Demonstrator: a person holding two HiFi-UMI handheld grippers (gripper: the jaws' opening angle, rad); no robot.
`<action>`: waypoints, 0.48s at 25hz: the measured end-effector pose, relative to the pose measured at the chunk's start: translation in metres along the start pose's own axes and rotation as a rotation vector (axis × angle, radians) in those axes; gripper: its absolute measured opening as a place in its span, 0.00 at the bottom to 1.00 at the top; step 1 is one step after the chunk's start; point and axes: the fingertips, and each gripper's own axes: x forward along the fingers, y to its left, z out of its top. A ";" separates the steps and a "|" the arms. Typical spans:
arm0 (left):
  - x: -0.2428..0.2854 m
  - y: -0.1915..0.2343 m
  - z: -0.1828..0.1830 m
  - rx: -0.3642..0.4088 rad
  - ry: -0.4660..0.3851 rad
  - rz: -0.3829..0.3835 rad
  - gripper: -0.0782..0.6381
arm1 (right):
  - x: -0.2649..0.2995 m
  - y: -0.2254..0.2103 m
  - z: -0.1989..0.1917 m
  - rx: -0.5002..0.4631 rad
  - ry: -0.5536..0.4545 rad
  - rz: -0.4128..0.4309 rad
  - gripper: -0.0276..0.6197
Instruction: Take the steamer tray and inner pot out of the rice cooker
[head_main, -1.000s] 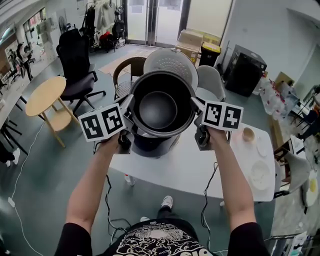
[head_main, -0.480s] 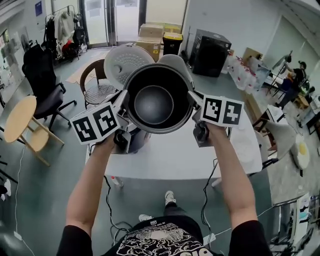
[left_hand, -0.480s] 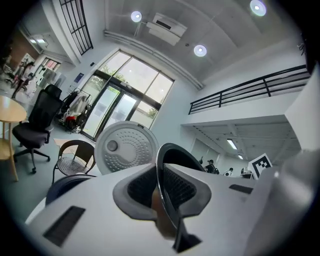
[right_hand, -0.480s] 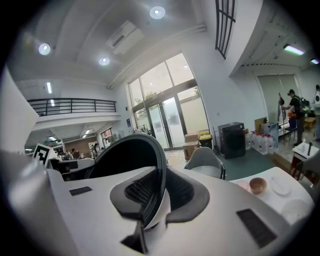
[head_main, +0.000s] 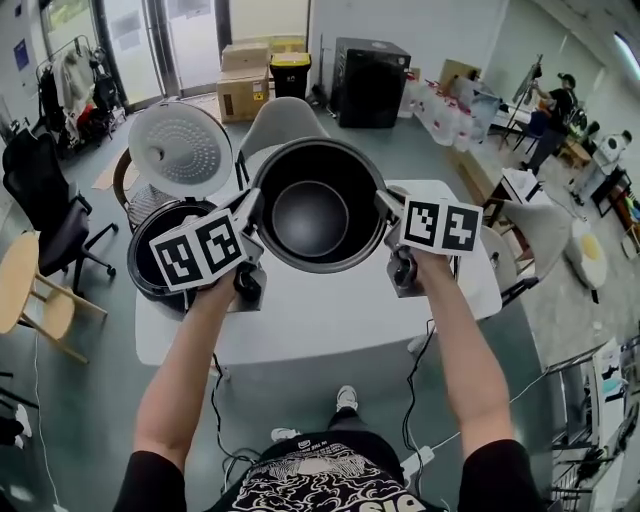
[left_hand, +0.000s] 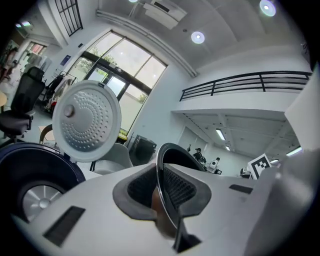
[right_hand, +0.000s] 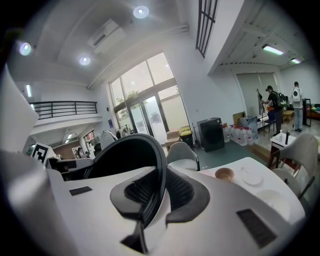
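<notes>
Inner pot (head_main: 318, 205) held aloft, its underside hidden.

Head view: high above table (head_main: 330, 320), facing forward and steeply down. Pot (head_main: 318, 205) mid-frame, cooker (head_main: 160, 260) at 9 o'clock.

Left gripper view: rides left gripper (head_main: 255, 208), tight on pot rim, facing away from person, near level. Lid (left_hand: 87, 120) at 10 o'clock.

Right gripper view: rides right gripper (head_main: 385, 200), equally tight on opposite rim, similar heading. Table at 4 o'clock.

All three share pot. Gripper views share glass doors (right_hand: 145, 102).
</notes>
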 end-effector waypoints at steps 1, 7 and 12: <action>0.014 -0.010 -0.007 -0.001 0.011 -0.003 0.18 | -0.001 -0.018 0.000 0.006 0.007 -0.008 0.16; 0.099 -0.037 -0.058 -0.035 0.104 -0.004 0.18 | 0.013 -0.115 -0.011 0.046 0.075 -0.054 0.16; 0.169 -0.056 -0.127 -0.072 0.198 0.036 0.18 | 0.029 -0.205 -0.040 0.071 0.161 -0.076 0.15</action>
